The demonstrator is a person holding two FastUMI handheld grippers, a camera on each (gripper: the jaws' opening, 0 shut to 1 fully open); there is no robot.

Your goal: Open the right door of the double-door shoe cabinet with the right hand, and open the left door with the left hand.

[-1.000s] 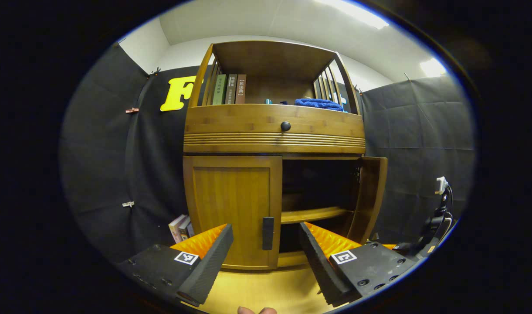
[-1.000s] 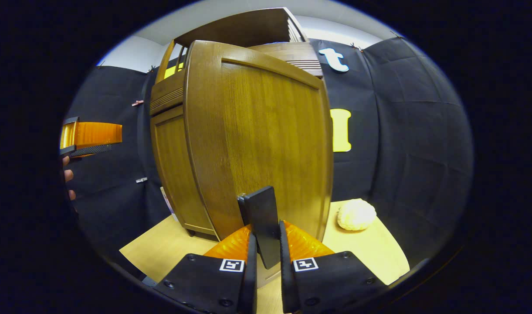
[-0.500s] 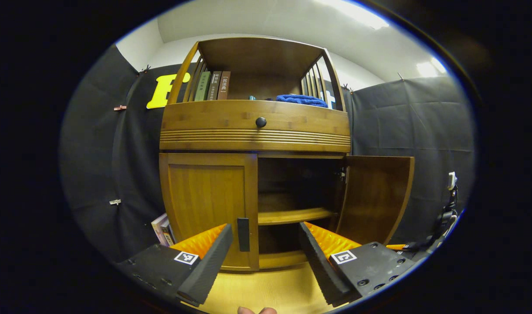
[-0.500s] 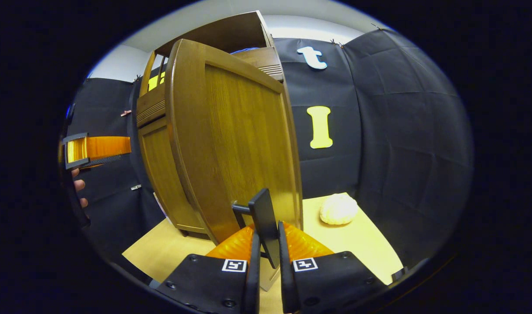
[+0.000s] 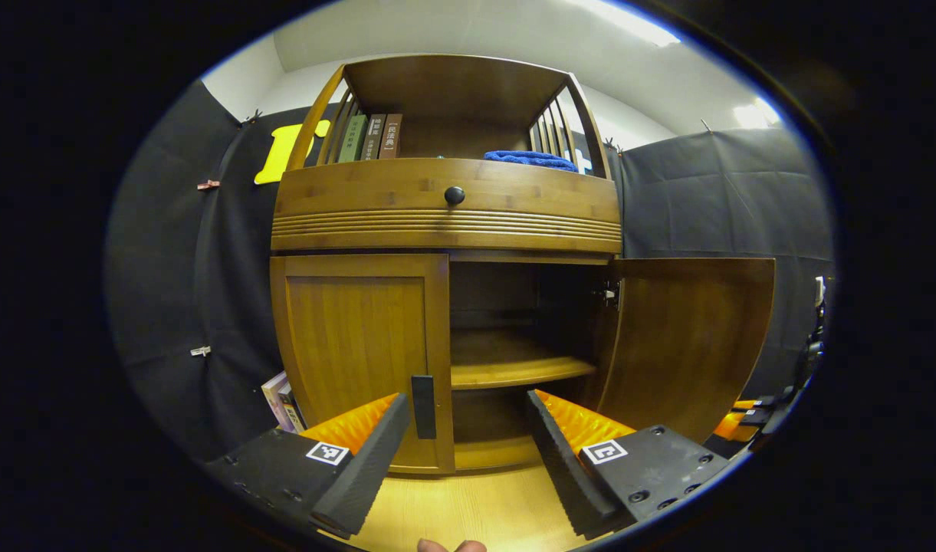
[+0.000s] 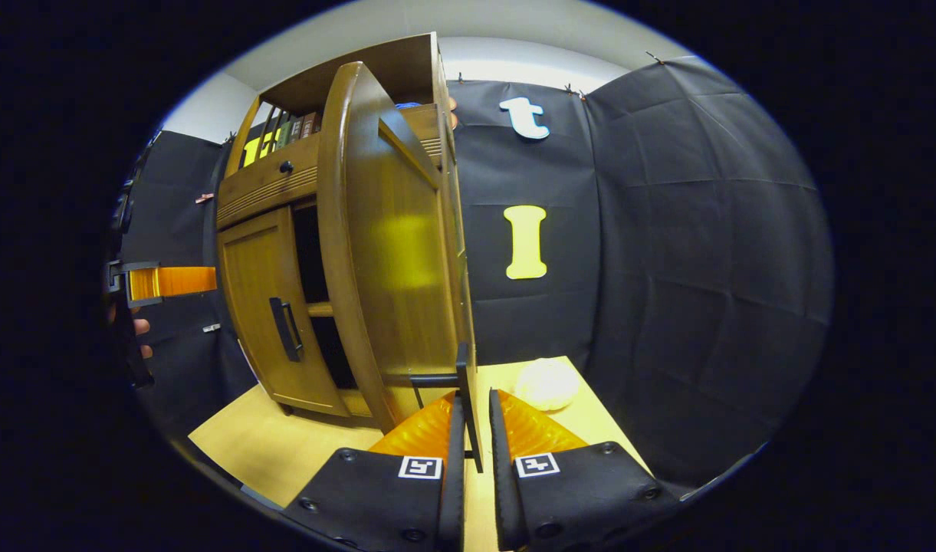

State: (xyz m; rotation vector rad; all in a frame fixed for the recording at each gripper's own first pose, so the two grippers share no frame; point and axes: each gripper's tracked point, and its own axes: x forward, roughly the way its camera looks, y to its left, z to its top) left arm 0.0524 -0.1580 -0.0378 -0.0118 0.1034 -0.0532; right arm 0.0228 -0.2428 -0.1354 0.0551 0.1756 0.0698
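Right gripper view: my right hand-held gripper (image 6: 471, 448) pinches the flat black handle (image 6: 463, 383) of the brown wooden right door (image 6: 395, 253), both orange-backed fingers pressed on it. That door stands swung wide from the two-door wooden shoe cabinet (image 6: 264, 184). Under me runs a pale yellow wooden table (image 6: 284, 452), and one cream knobbly ball (image 6: 546, 383) rests on it just beyond the door. Black cloth walls close the booth, with white wall and ceiling above.

In the left gripper view, my left hand-held gripper (image 5: 468, 429) is spread, holding nothing, near the closed left door (image 5: 356, 345); its black handle (image 5: 422, 395) sits just beside my left finger. Inside I count one wooden shelf (image 5: 513, 368). Up top: one black knob (image 5: 454, 195), three upright books (image 5: 372, 138), one blue folded cloth (image 5: 530, 159). More books (image 5: 280, 399) lean at the cabinet's foot.
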